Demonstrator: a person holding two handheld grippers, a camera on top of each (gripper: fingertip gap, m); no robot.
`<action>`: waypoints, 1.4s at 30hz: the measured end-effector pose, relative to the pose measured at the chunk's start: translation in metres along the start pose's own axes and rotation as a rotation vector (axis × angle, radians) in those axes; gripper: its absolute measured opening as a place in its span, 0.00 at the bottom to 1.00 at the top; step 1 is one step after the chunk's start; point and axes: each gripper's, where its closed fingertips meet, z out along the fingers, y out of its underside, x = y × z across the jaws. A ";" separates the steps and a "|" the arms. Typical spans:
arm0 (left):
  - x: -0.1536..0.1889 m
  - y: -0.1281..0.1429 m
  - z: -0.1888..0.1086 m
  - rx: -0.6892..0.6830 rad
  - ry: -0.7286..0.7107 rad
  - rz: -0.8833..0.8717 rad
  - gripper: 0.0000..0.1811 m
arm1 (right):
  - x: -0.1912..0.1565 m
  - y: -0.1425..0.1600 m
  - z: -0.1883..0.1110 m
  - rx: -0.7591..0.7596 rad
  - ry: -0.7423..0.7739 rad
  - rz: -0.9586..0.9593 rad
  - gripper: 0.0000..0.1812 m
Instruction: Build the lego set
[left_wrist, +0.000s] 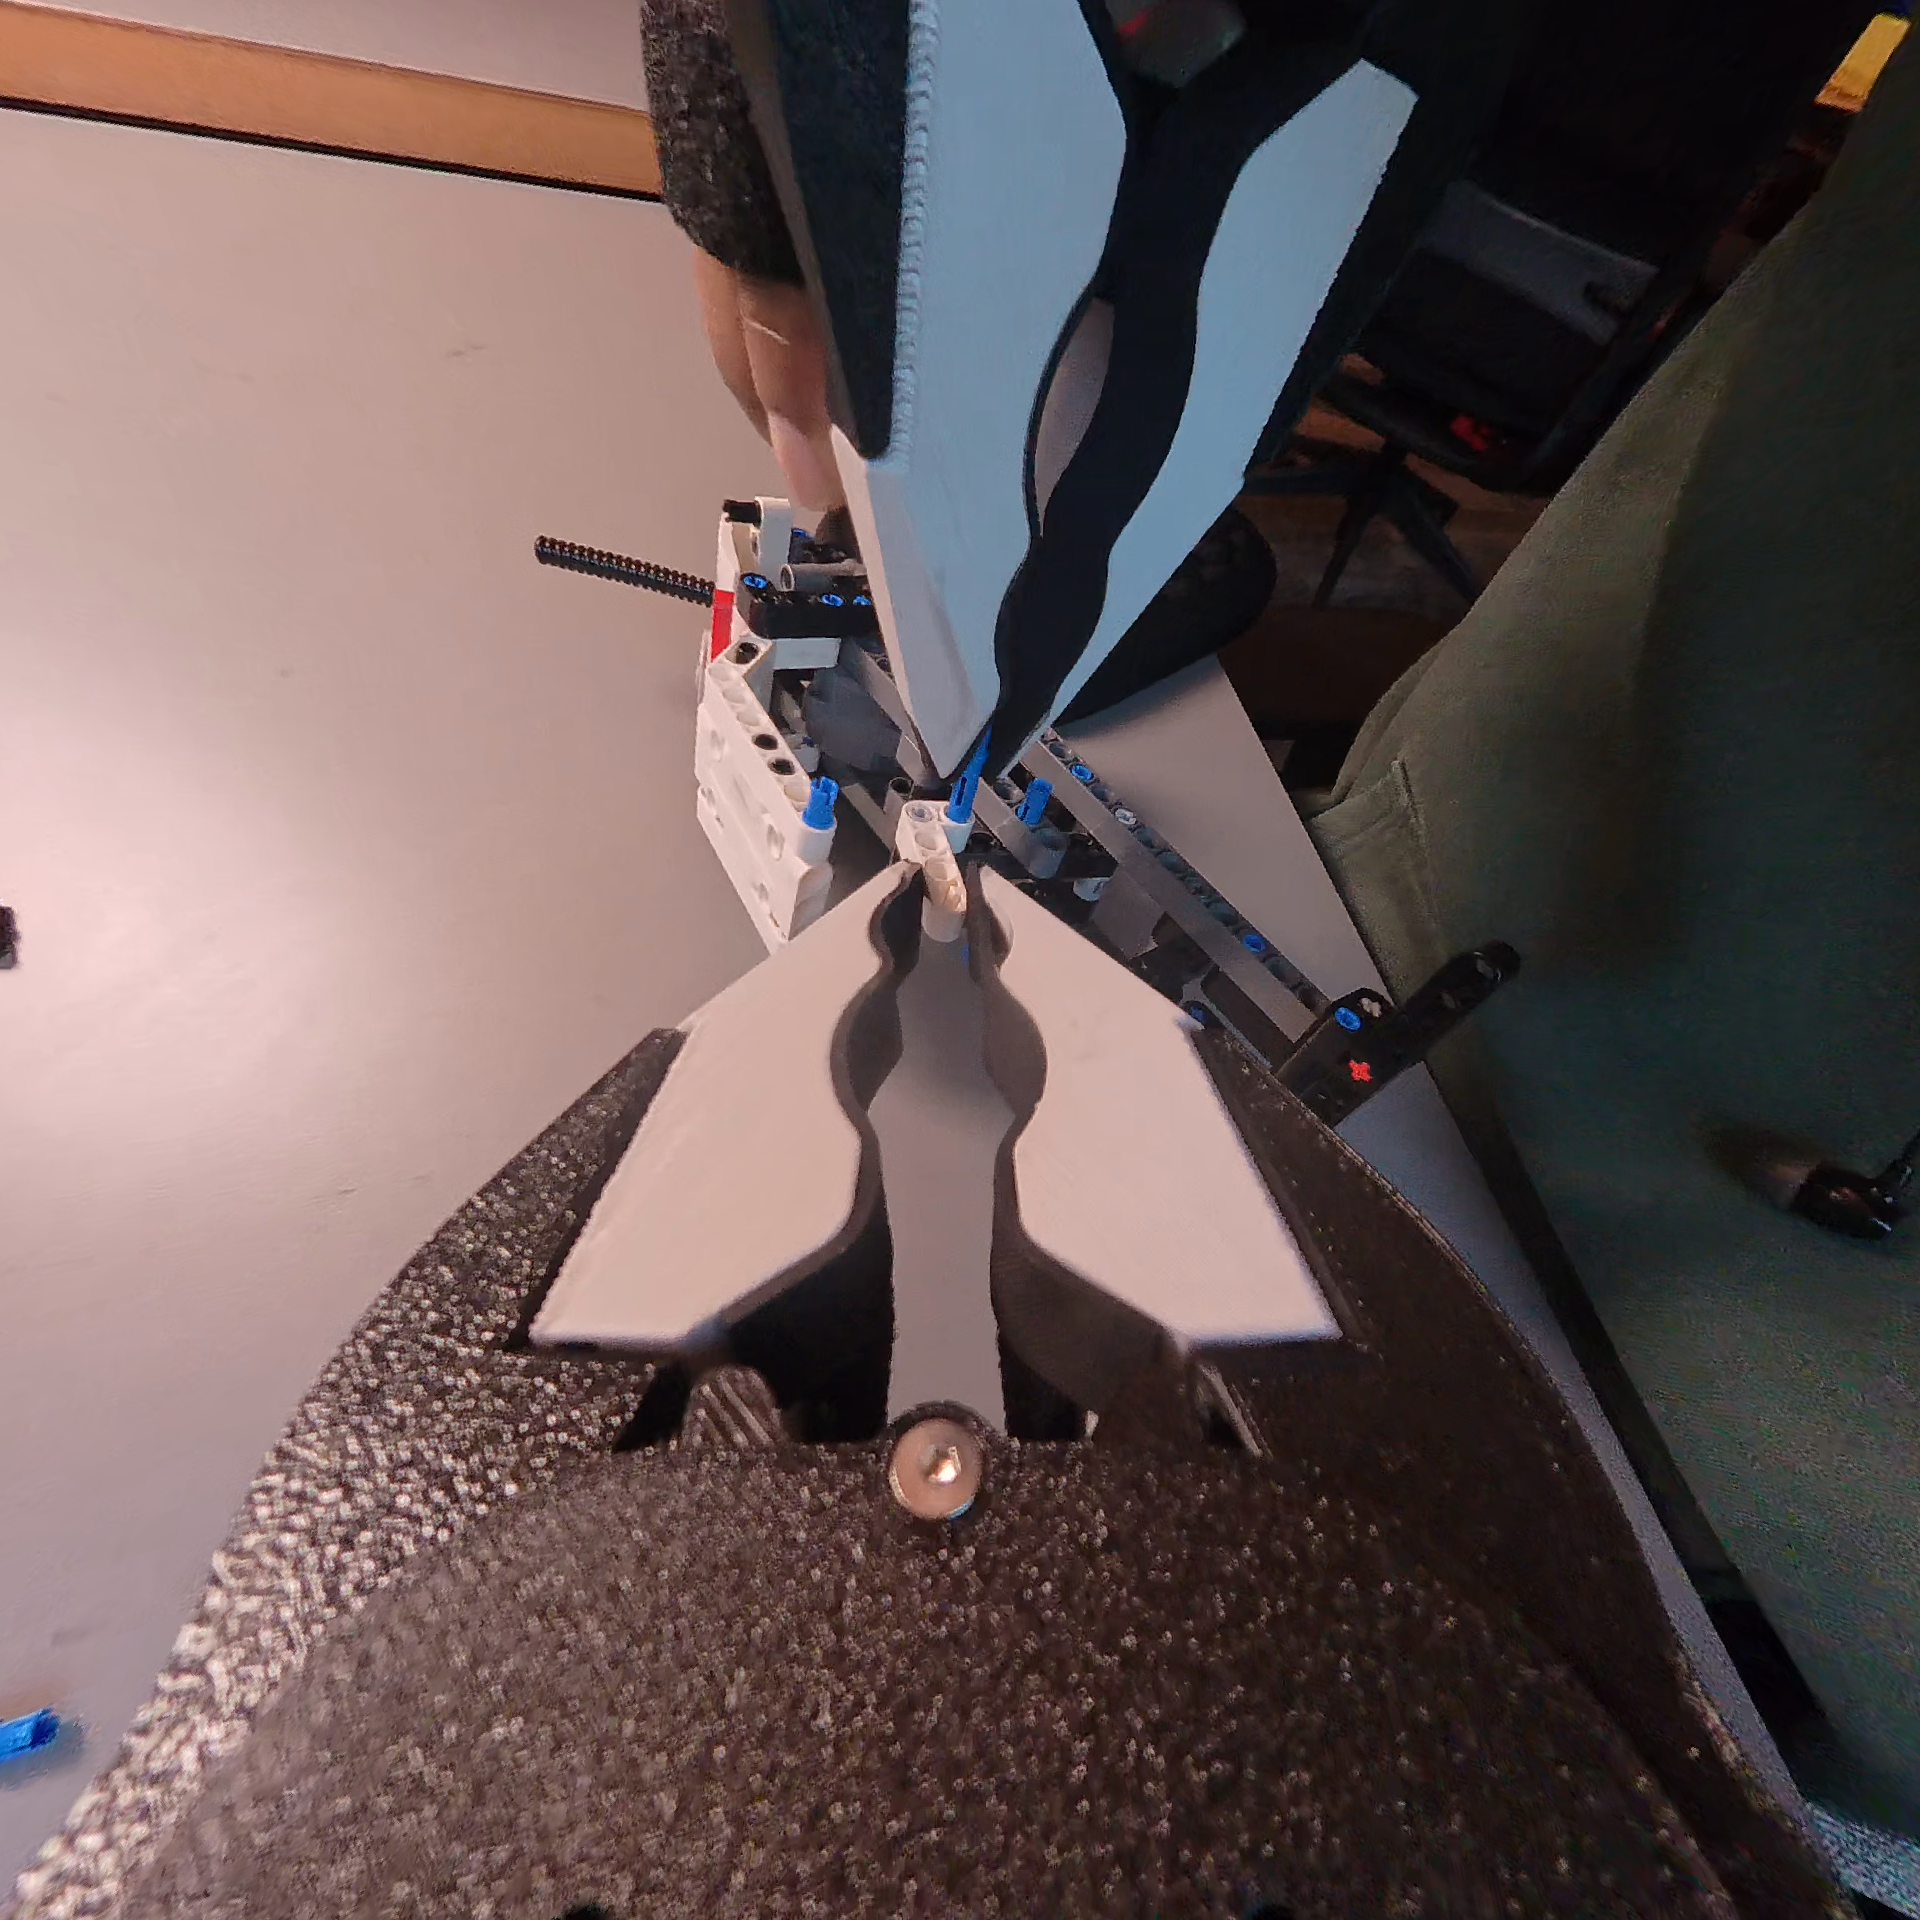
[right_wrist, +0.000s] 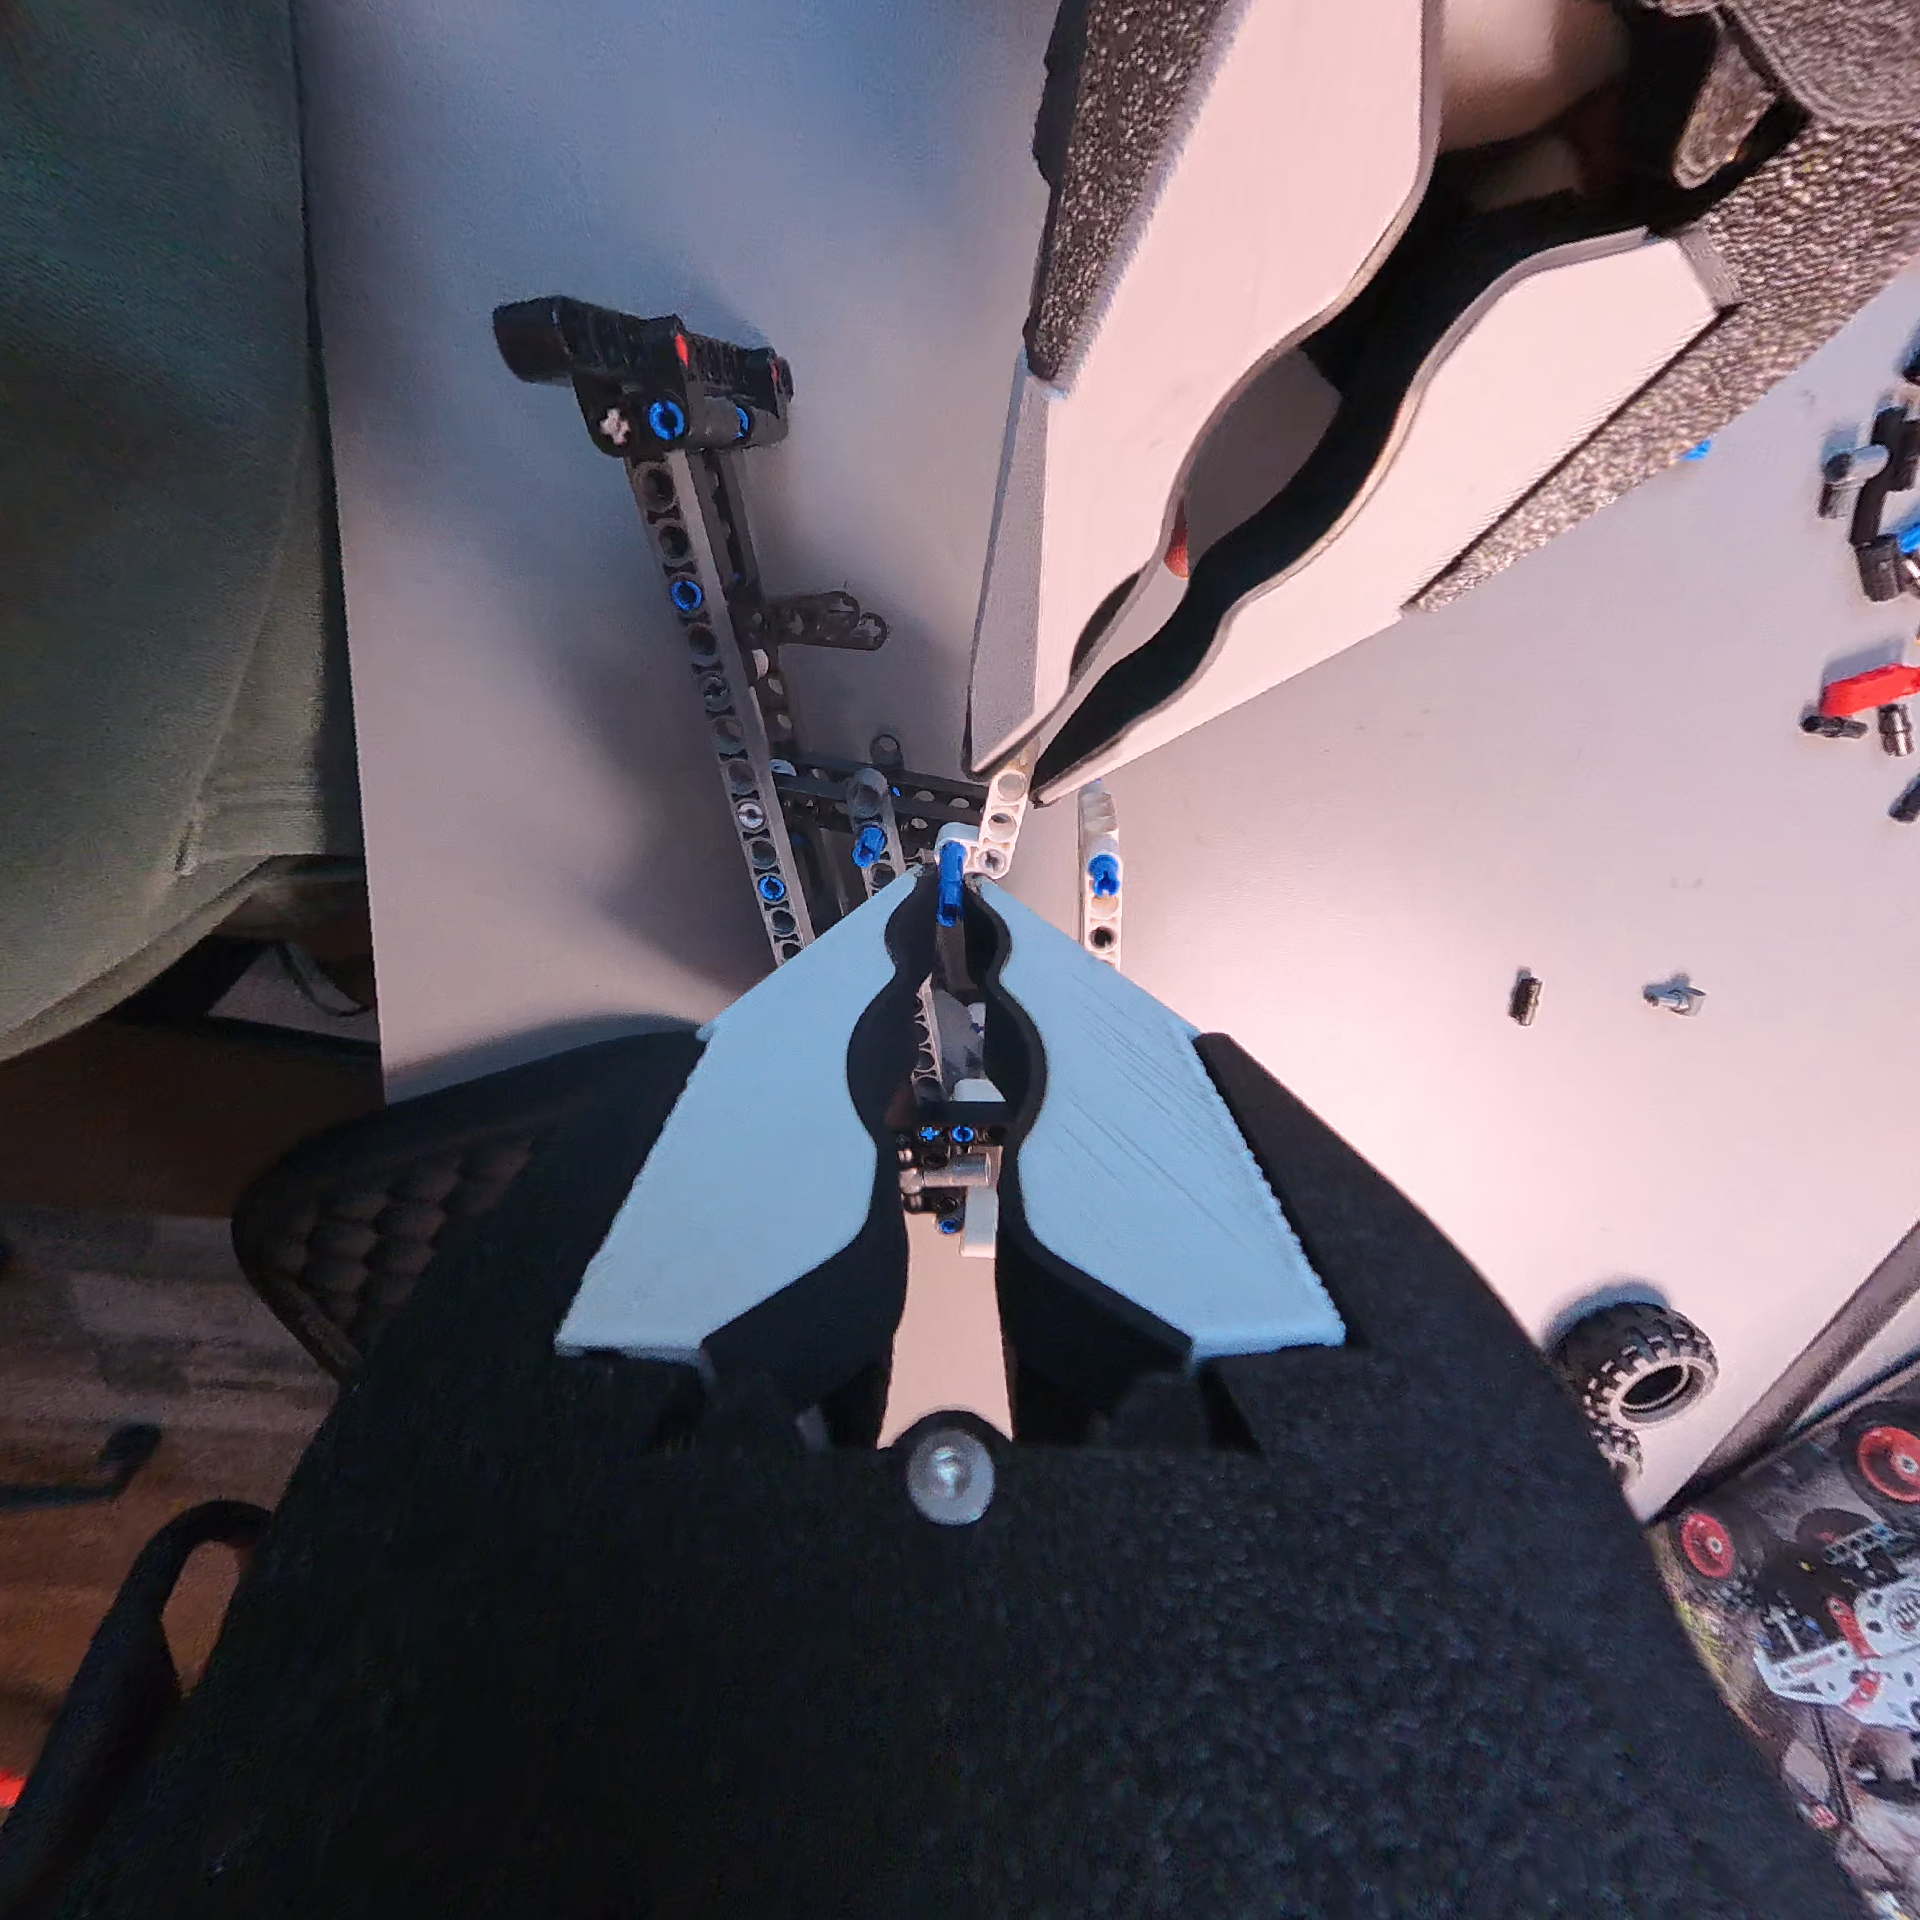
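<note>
left wrist: close, facing right | right wrist: close, facing left | shared: lego frame (left_wrist: 1039, 831)

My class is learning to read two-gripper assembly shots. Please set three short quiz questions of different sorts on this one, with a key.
1. True or false: the right gripper is shut on a blue pin.
2. What does the left gripper pinch? A) white connector B) black tyre C) red piece
3. Fill in: the tyre lies on the ____, apart from the chassis.

Key: 1 true; 2 A; 3 table.
</note>
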 end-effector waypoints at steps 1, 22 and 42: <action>0.001 -0.001 0.000 0.004 0.000 -0.003 0.04 | -0.001 0.000 0.000 -0.006 -0.006 0.000 0.01; 0.001 -0.001 -0.001 -0.006 -0.067 0.005 0.03 | -0.002 -0.002 0.010 0.138 0.065 0.270 0.01; -0.003 0.002 -0.002 -0.012 -0.088 0.026 0.04 | 0.002 -0.002 0.004 0.132 0.076 0.253 0.03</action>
